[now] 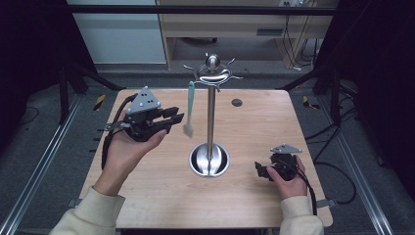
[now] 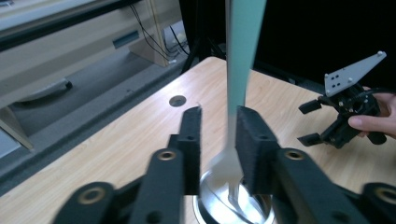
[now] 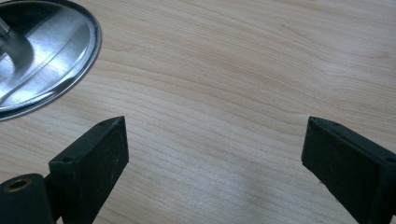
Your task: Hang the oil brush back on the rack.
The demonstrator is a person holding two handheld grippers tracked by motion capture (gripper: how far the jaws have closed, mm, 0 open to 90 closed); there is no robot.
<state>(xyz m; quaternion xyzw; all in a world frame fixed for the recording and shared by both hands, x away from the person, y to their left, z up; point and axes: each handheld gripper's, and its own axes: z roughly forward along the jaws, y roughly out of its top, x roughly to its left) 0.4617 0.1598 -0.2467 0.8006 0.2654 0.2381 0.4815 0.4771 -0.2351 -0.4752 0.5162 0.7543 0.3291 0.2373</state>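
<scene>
Left gripper jaws standing slightly apart either side of the fork, right pad looking just against the stem, left pad off it, so not clamping. Fork is hanging by its teal handle from a hook on the metal stand, tines down above the round base. Judging: letting go gently and backing straight out is keeping it from swinging off the hook. Right gripper is resting wide apart over the table, holding nothing

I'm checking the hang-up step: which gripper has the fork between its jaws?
The left gripper: the teal-handled fork hangs between its jaws. The right gripper stands open over the table.
</scene>
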